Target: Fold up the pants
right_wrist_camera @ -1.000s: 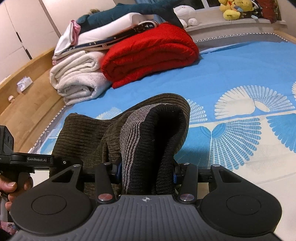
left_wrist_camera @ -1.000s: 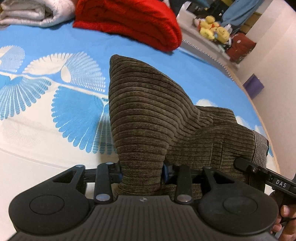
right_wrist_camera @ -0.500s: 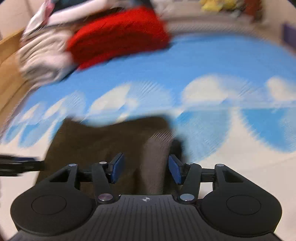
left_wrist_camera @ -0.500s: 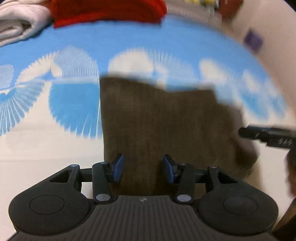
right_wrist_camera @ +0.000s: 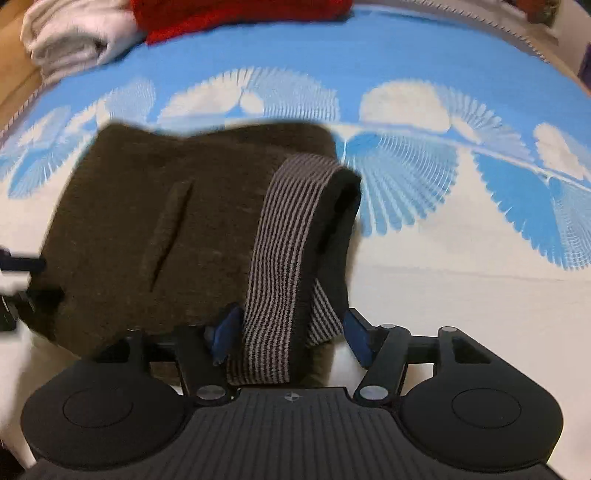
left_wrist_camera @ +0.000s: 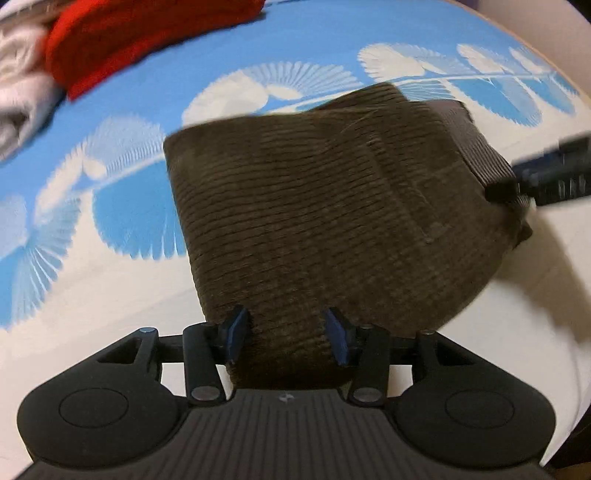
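Dark brown corduroy pants lie folded in a flat bundle on the blue and white bed sheet. My left gripper points down over the bundle's near edge. Its jaws are opening, with cloth between them but not pinched. In the right wrist view the pants show a pocket slit and a striped waistband folded over the top. My right gripper straddles that waistband; its jaws are opening, with a gap at the right pad. Part of the right gripper's body shows at the bundle's far side.
A folded red blanket and rolled white blankets lie at the far side of the bed; the right wrist view shows the same red blanket and white blankets. A wooden bed frame runs along the left.
A second ago both grippers held bunched folds of the pants up off the bed. Both have come down, the cloth now lies flat, and both pairs of jaws have spread.
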Tool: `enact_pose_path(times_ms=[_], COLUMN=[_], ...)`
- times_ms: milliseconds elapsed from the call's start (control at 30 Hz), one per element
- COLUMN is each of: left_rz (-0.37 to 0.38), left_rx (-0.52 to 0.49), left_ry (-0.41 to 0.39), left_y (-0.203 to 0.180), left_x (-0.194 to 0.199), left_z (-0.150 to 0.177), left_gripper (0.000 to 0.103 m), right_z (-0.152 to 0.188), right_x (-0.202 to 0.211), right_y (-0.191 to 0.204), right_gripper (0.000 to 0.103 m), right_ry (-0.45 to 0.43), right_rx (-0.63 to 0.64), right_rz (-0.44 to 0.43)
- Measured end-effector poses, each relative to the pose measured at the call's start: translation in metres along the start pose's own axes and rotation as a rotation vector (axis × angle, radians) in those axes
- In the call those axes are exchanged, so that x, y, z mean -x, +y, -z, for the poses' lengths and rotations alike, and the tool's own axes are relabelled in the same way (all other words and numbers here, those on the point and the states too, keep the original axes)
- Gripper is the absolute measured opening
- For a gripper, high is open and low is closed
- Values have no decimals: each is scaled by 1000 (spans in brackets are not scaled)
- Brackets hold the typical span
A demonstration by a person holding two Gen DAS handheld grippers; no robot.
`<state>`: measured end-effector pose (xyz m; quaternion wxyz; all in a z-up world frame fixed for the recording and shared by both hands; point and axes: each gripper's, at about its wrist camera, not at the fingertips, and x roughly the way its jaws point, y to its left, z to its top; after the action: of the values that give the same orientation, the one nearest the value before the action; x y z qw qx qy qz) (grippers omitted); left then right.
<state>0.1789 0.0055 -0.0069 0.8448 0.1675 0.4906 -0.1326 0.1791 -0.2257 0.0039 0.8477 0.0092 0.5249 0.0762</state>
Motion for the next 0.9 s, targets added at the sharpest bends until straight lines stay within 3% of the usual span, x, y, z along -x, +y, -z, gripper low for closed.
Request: enact_pose_path(times_ms=[67, 133, 167, 300, 400, 500, 600, 700, 900], left_rz=[-23, -63, -77, -121, -141, -159, -112, -157, -189], left_rx=[39, 95, 119, 210, 219, 250, 383, 394, 378], left_ry=[-55, -156, -211, -355, -426, -448, -430, -268, -301], left_y=[-1, 2, 3, 5, -3, -15, -20, -35, -37], left_x=[15, 39, 53, 115, 155, 180, 181, 159, 158], left_z=[-2, -5, -4, 1, 14, 33, 58, 72, 65], left_gripper=[58, 84, 88, 90, 90, 91, 91, 91, 91], right_z=[1, 2, 2, 11, 24, 39, 60, 74, 74], right_x=[18, 40, 50, 102, 138, 164, 168, 159, 156], right_y=[3, 11, 15, 27, 34, 39, 38, 38, 37], right_gripper=[60, 61, 64, 84, 93, 102, 102, 102, 102], right_ry=[-76, -182, -231, -396, -481, -538, -515, -387, -374], right_rx=[-17, 5, 19, 22, 41, 62, 57, 3, -64], right_rz=[1, 34, 59, 123, 117, 99, 69, 100, 114])
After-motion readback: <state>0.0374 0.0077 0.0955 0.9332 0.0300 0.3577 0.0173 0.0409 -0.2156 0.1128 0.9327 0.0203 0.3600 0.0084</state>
